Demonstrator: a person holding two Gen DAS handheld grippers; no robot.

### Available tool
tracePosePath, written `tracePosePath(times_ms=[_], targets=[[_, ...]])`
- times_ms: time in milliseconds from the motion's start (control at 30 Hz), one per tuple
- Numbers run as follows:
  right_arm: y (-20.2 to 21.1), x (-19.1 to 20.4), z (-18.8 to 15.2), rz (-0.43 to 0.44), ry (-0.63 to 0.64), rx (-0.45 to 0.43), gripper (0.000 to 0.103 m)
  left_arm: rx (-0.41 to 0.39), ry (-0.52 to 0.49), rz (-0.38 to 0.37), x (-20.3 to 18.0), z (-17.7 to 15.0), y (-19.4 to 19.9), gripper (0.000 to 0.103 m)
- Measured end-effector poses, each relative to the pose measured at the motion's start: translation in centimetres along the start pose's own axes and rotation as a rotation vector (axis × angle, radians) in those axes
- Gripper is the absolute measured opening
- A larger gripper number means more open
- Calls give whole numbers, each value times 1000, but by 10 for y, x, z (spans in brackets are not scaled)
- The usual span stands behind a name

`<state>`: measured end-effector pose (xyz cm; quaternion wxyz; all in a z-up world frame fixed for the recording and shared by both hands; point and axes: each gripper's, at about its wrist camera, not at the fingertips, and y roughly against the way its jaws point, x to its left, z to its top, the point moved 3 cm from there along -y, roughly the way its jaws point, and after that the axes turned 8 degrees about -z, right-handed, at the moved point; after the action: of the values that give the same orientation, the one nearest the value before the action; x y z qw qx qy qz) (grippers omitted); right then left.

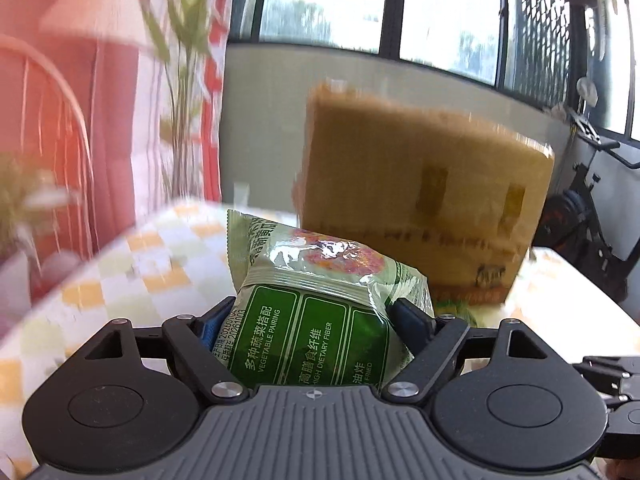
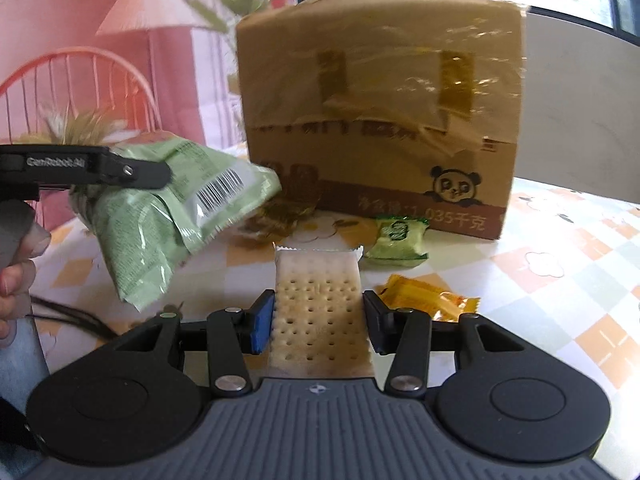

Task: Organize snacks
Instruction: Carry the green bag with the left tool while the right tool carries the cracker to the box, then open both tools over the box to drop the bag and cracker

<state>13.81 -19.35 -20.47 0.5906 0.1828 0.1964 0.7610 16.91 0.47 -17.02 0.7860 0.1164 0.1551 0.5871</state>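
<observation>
Green snack packet [image 1: 316, 304] lengthwise along left fingers [image 1: 412, 320]

The big box [image 2: 376, 112] stands on the worktop [image 2: 560, 280], at the back. Just in front of the box lie a small snack pack [image 2: 398, 238] and, nearer still, a candy [image 2: 430, 296] and a cracker pack [image 2: 320, 304] to the candy's left. A bigger snack bag [image 2: 176, 212] hangs in the air, in front of the box and to its left.
</observation>
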Motion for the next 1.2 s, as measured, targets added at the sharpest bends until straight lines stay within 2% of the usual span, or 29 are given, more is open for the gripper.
tracePosePath(times_ms=[133,233,467,600,733,800,867,967,1067,1200], targets=[[3,-6,11,15,-18,7,48,-111,-34,-17,-8,35,13,85],[8,-12,33,14,-23,-33,48,-158,-42,-50,-13,64,16,85],[31,-41,129,-6,-73,-247,48,-258,-72,-87,-24,143,11,85],[32,-56,184,3,-71,-349,48,-289,-88,-100,-30,186,-5,85],[10,-66,229,-15,-45,-359,48,-247,-117,-106,-40,216,-43,85],[-11,-74,248,-35,-55,-329,48,-208,-153,-89,-48,225,-68,85],[-34,-83,260,-66,-126,-270,48,-162,-192,-67,-53,231,-96,85],[-60,-88,269,-108,-176,-204,48,-105,-228,-67,-60,240,-133,85],[-78,-88,268,-144,-183,-160,49,-73,-247,-105,-59,245,-159,88],[-90,-90,266,-187,-179,-119,52,50,-197,-165,-50,247,-189,88]])
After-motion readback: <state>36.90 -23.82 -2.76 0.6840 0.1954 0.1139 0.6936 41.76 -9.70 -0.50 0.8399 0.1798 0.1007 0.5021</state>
